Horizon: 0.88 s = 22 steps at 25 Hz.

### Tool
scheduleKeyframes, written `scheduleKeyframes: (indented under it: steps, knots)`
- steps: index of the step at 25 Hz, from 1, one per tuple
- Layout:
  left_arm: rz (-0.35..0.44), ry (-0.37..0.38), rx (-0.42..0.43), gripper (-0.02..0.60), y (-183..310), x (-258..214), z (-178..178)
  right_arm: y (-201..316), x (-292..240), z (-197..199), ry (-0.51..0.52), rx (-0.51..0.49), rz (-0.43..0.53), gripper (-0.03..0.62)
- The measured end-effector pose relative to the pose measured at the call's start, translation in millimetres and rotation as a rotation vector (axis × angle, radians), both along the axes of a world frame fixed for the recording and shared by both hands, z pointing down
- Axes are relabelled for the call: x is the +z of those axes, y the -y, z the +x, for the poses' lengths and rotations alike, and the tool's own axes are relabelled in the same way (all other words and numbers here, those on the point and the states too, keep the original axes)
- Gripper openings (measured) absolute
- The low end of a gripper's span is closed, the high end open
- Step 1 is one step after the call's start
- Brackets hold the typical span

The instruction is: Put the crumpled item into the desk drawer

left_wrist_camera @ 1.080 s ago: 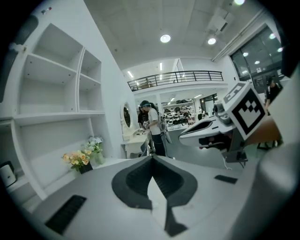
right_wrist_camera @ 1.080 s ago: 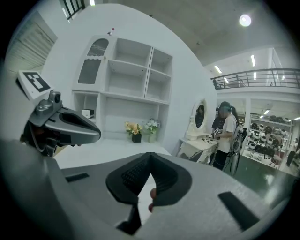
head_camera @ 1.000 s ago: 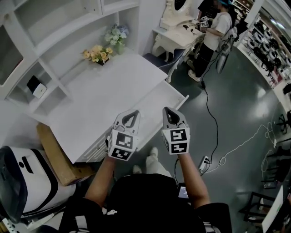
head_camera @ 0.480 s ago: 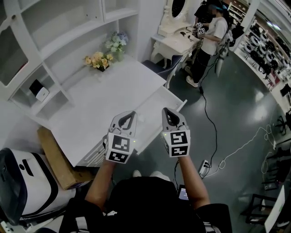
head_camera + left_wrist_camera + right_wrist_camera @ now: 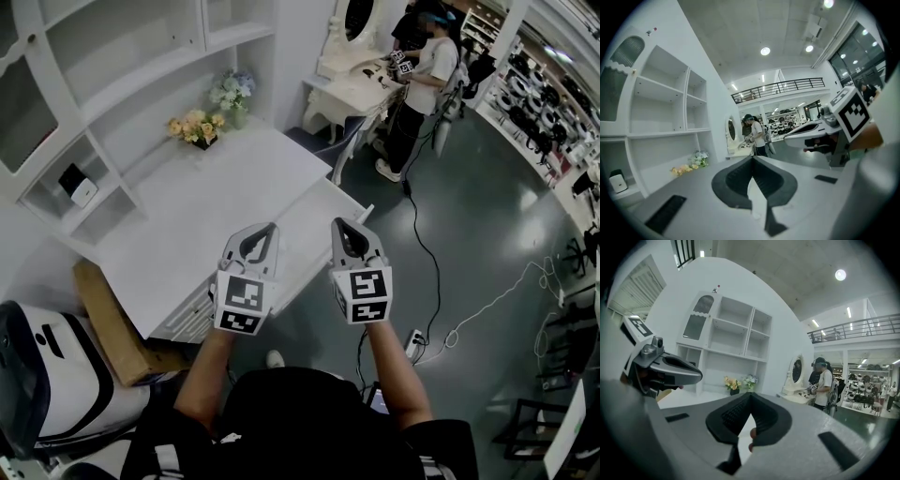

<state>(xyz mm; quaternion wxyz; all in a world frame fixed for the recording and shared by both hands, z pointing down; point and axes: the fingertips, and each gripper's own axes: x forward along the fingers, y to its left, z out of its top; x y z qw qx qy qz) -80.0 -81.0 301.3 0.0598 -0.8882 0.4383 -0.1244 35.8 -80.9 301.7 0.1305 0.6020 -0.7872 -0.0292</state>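
Note:
The white desk stands below me with its drawer pulled open; what shows of the inside is bare and white. No crumpled item is visible in any view. My left gripper hangs in the air over the drawer's near end, jaws shut with nothing between them. My right gripper is level with it just to the right, over the drawer's outer edge, its jaws also shut and holding nothing. Both point almost level, toward the desk's far end.
Two flower bunches stand at the desk's back under white shelves holding a small white box. A cardboard box lies left of the desk. A person stands by a dressing table. A cable crosses the floor.
Both grippers have risen together, side by side and still shut. In the head view the desk and drawer have drifted slightly left and down beneath them.

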Motion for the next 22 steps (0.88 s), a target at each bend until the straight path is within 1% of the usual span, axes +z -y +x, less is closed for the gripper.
scheduleKeyframes:
  steps: [5, 12, 22]
  knots:
    - [0.019, -0.015, -0.003, 0.006, -23, -14, 12, -21, -12, 11, 0.003, -0.005, 0.012, -0.006]
    - [0.029, -0.035, -0.024, 0.006, -58, -27, 23, -54, -26, 19, 0.012, -0.040, 0.028, -0.006]
    - [0.042, -0.052, -0.049, 0.006, -108, -33, 41, -101, -30, 36, 0.011, -0.067, 0.038, -0.006]
